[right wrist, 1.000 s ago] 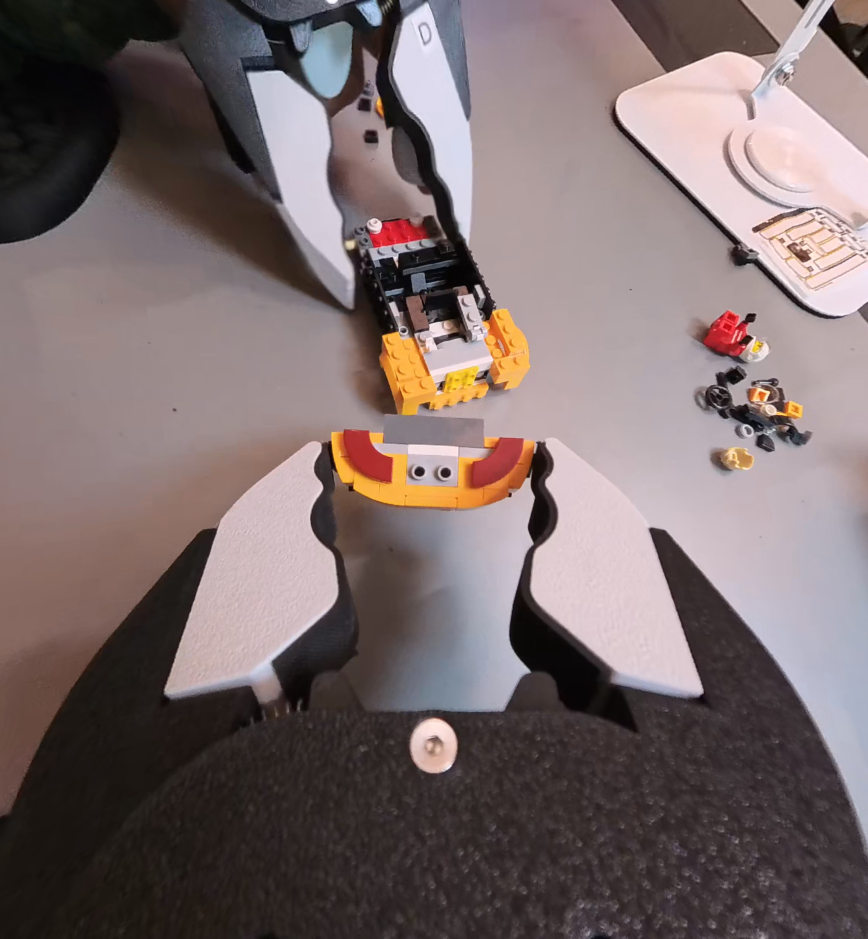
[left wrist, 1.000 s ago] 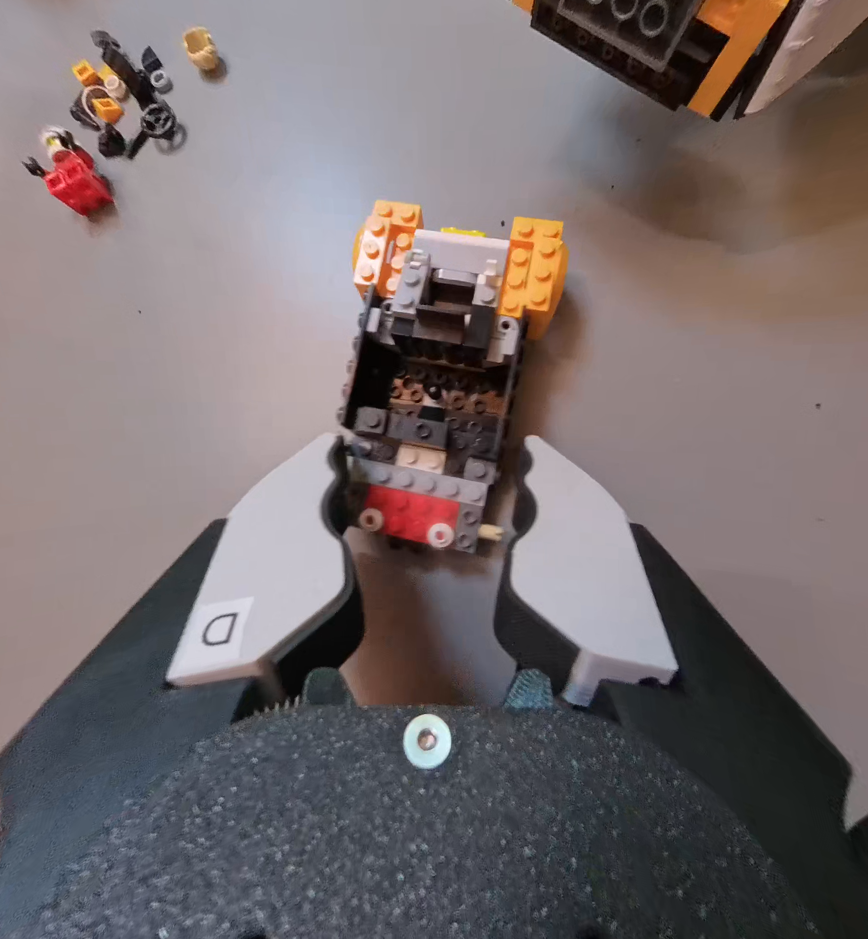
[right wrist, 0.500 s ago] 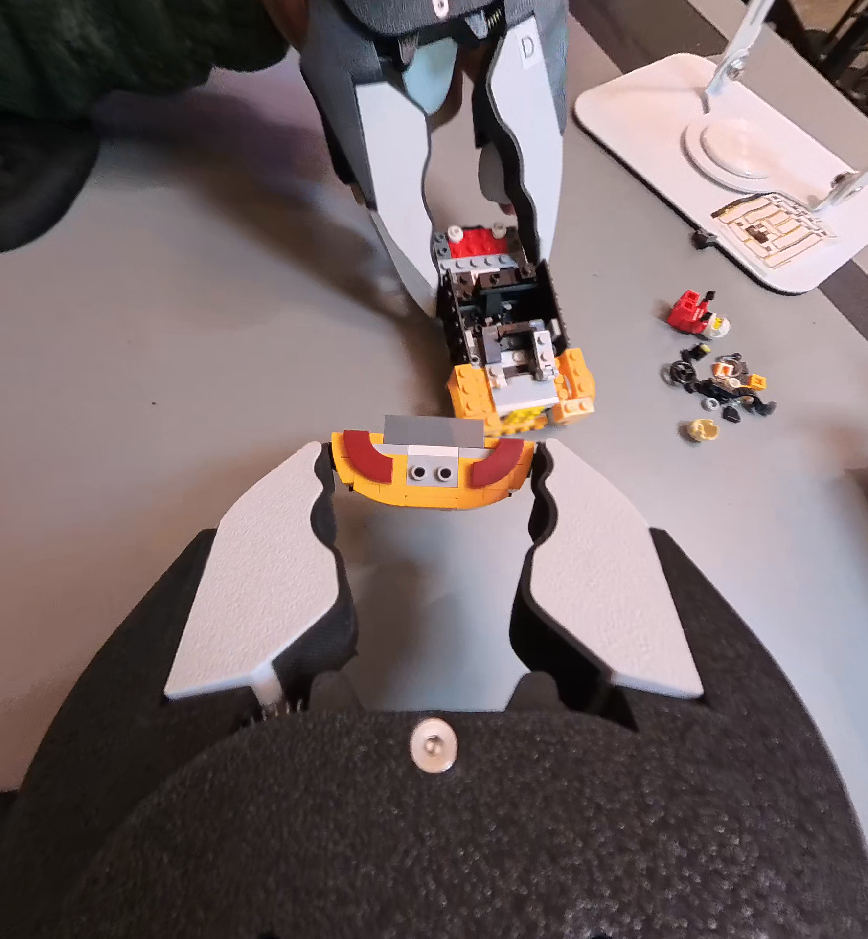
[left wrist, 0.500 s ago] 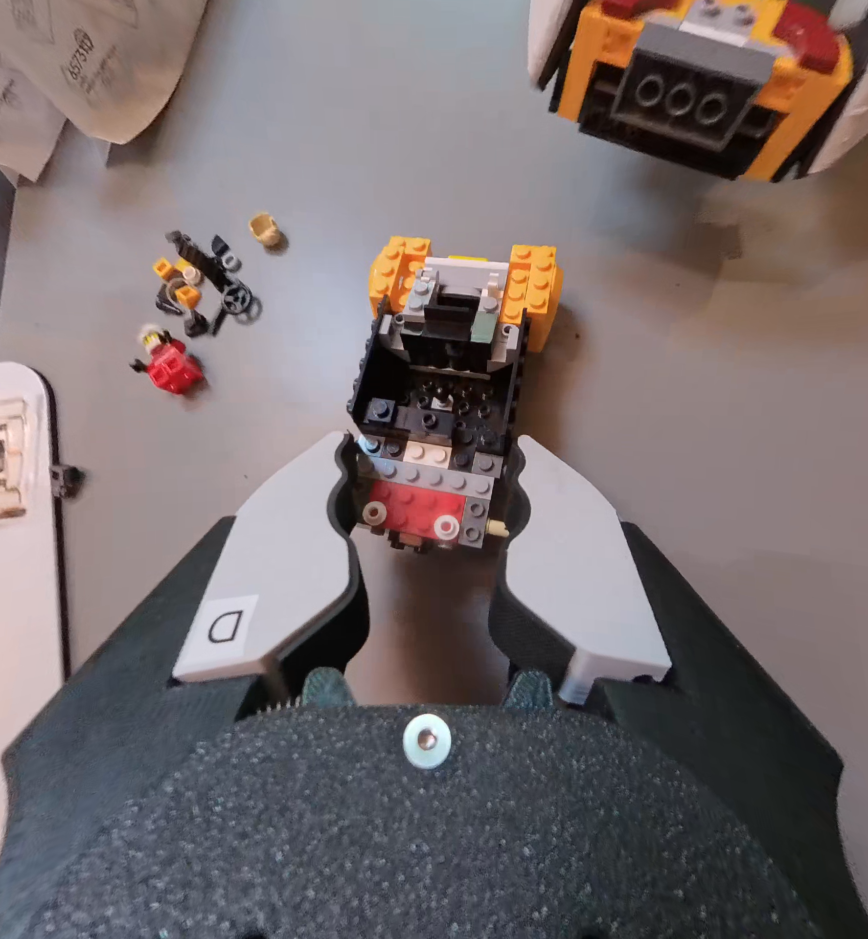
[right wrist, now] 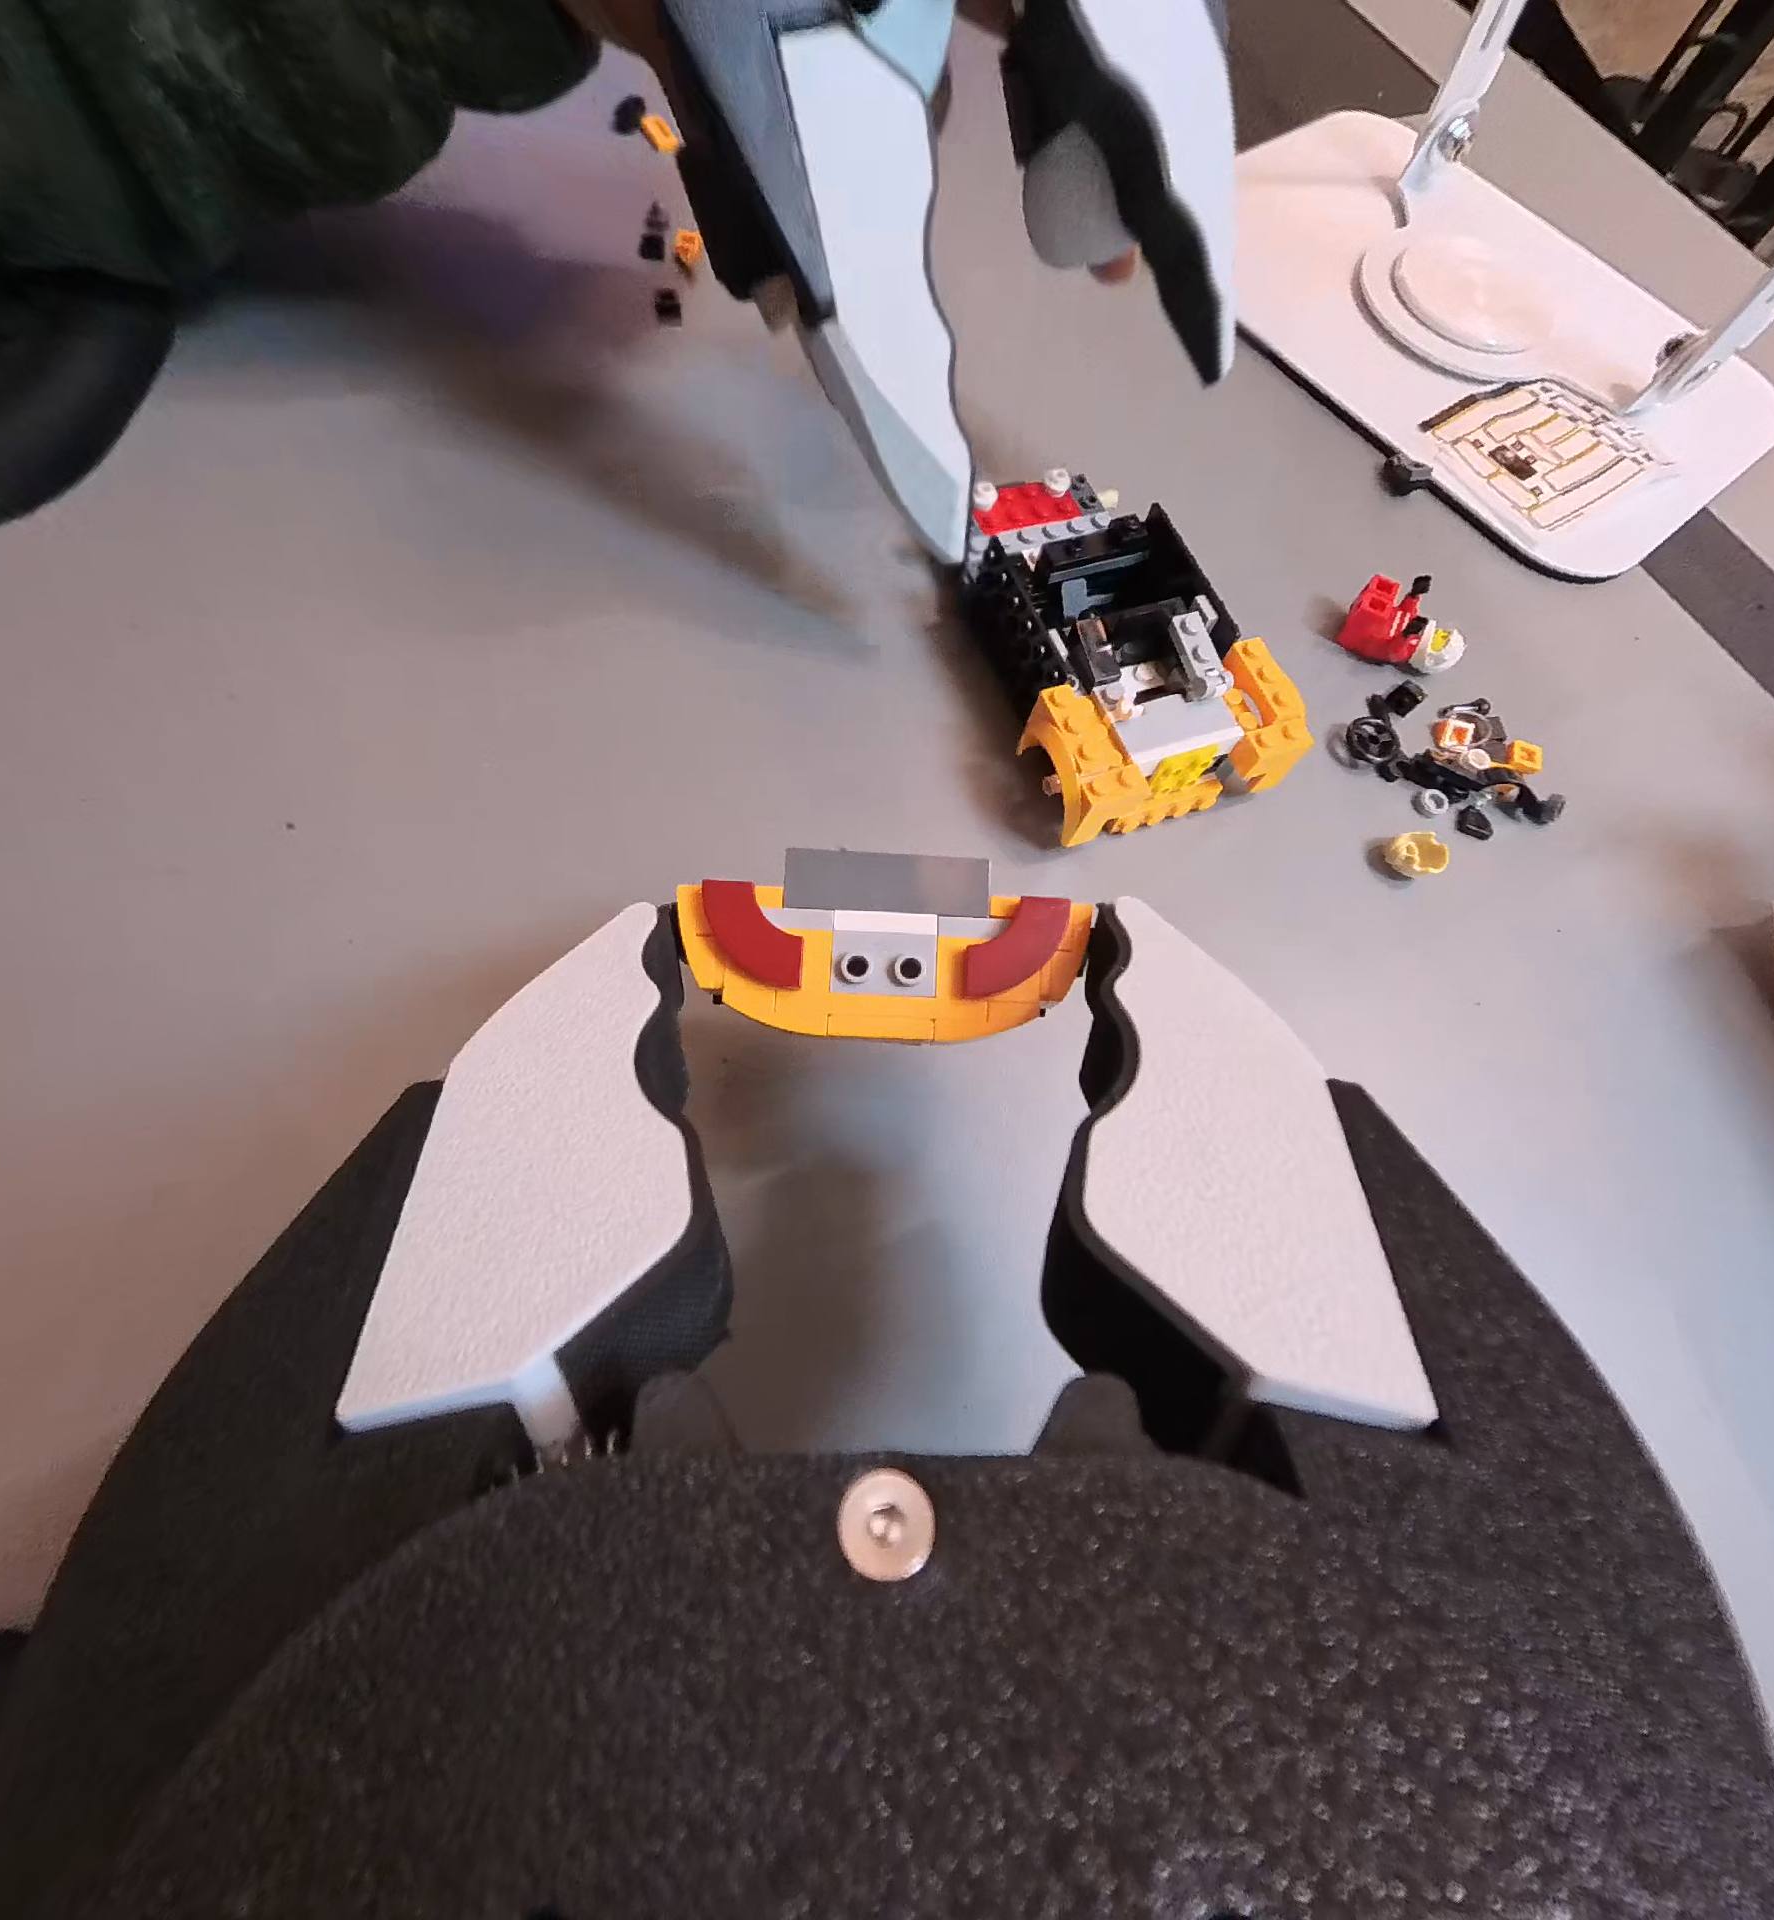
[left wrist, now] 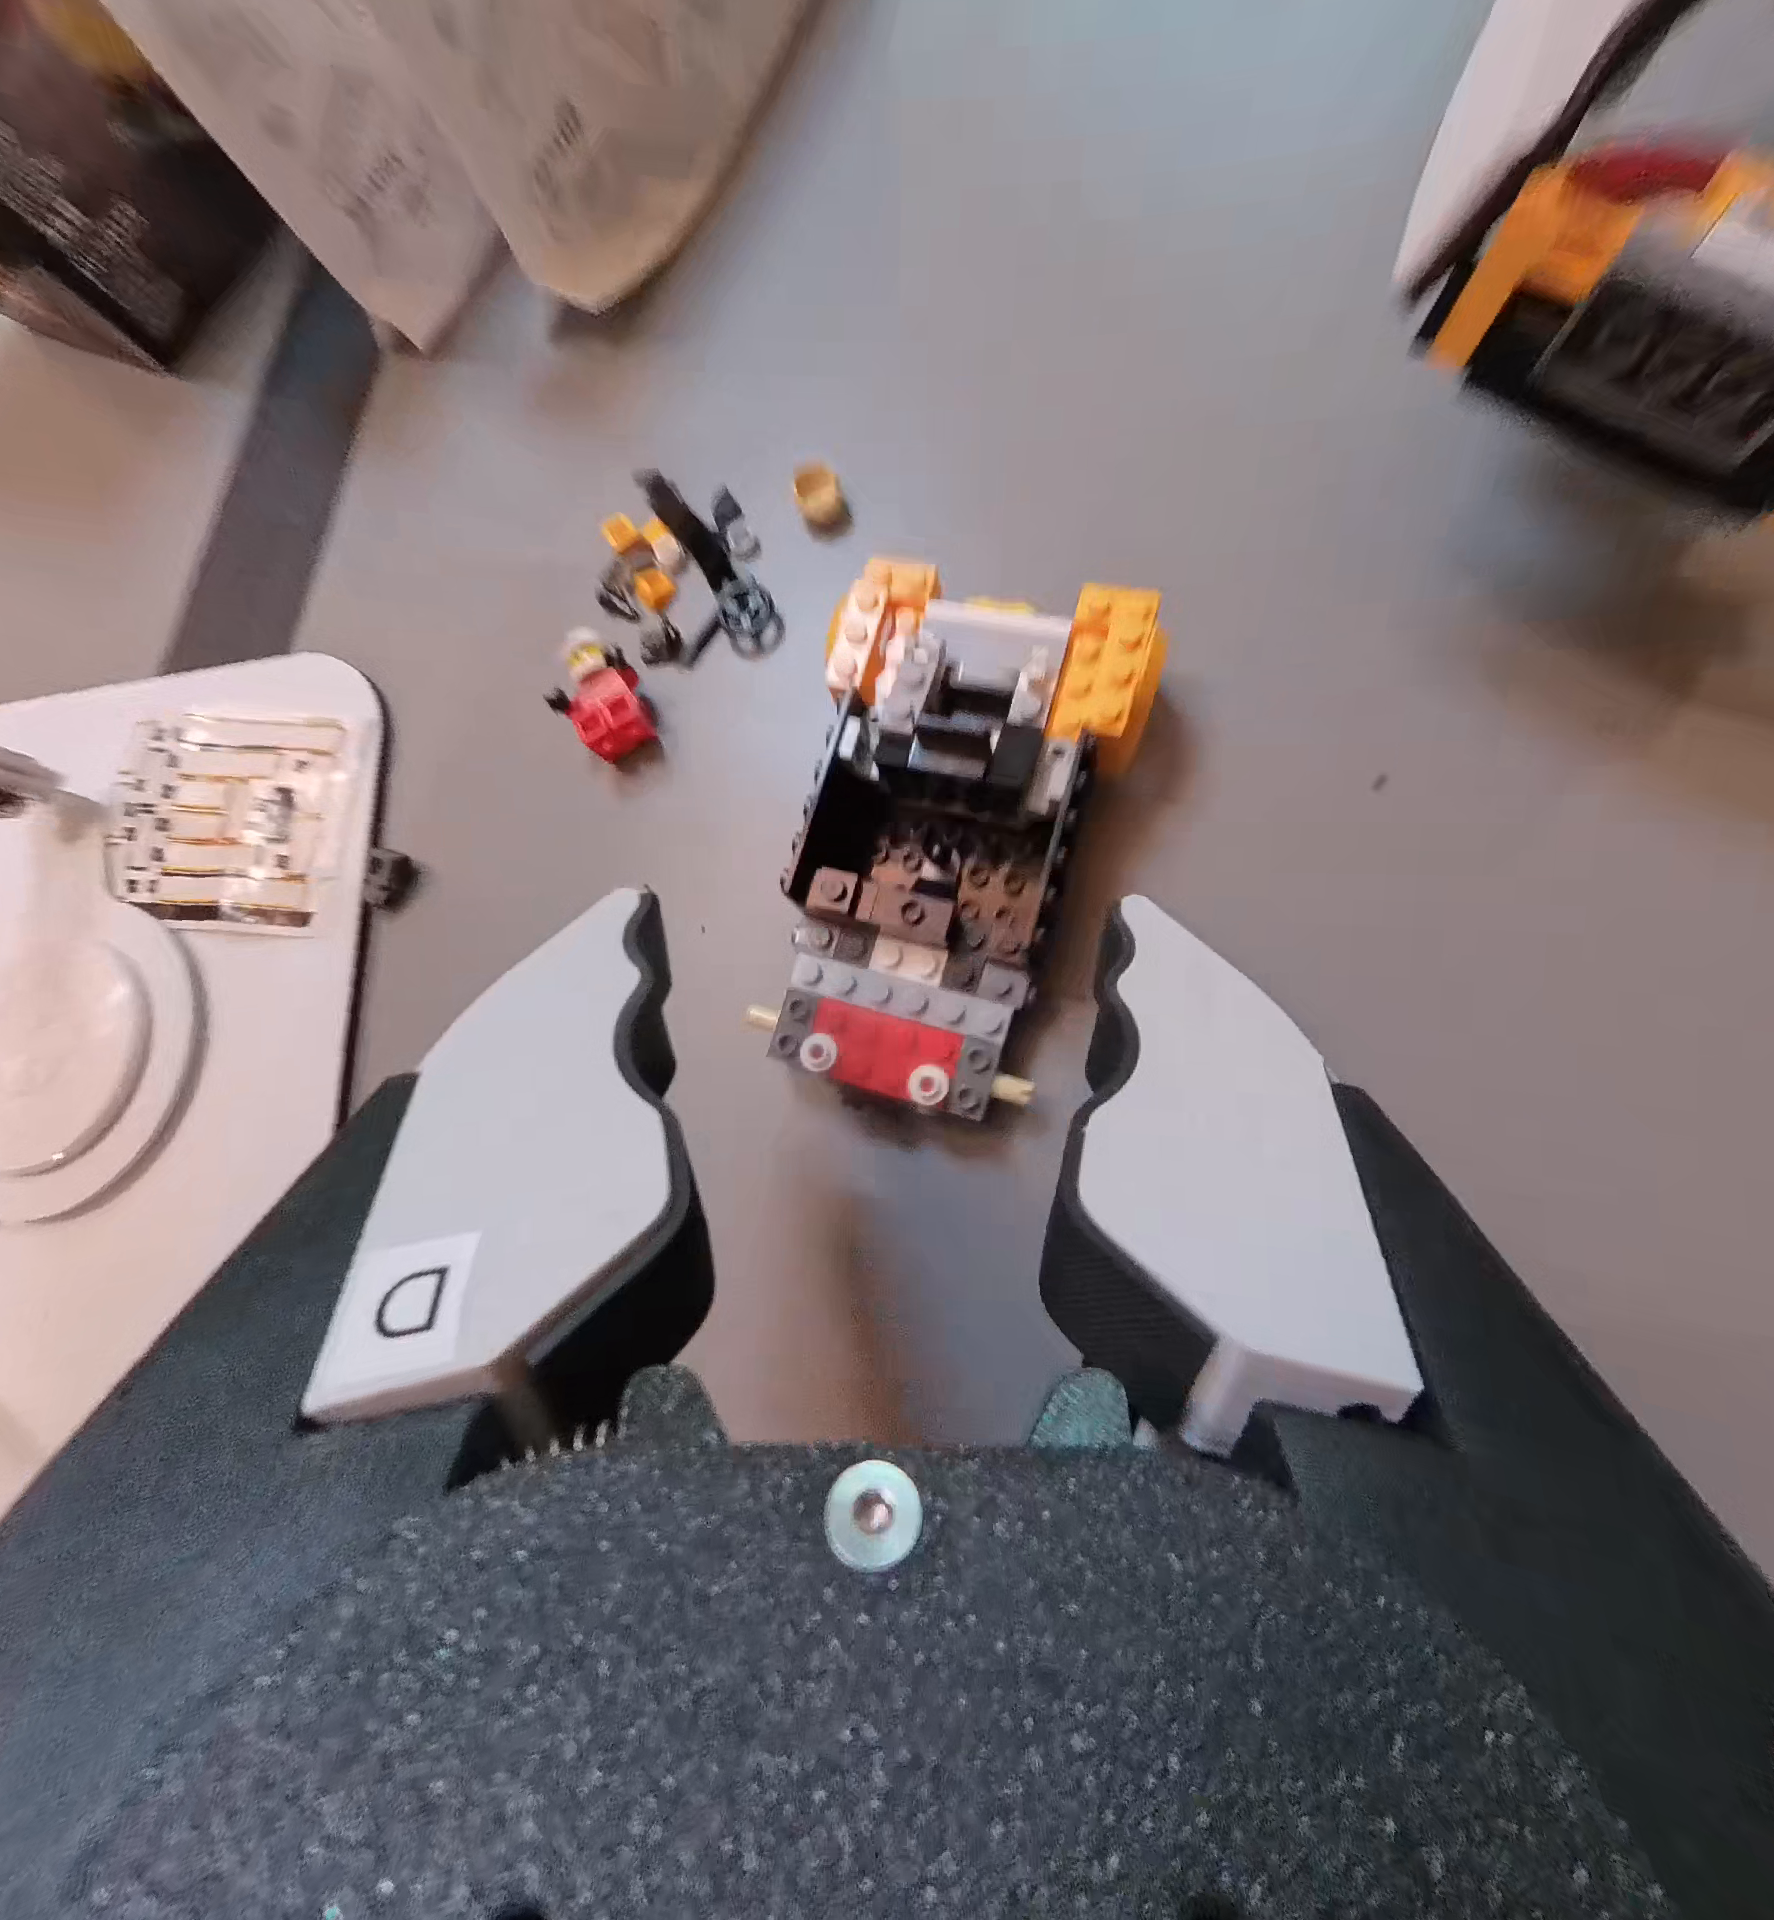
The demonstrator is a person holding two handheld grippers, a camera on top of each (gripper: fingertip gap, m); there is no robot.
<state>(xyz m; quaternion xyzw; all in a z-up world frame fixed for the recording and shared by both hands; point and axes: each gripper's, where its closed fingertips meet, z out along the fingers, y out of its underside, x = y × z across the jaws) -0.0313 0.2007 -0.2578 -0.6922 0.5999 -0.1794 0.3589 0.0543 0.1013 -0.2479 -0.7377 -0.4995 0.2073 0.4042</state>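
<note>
Your right gripper clamps the orange brick piece; your left gripper is wide apart
The brick car body lies on the grey table between your left fingers, untouched, near loose small parts

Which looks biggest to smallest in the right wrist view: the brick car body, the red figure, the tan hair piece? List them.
1. Brick car body
2. Red figure
3. Tan hair piece, though it lies nearer the camera, so the gap with the figure is unsure.
</note>
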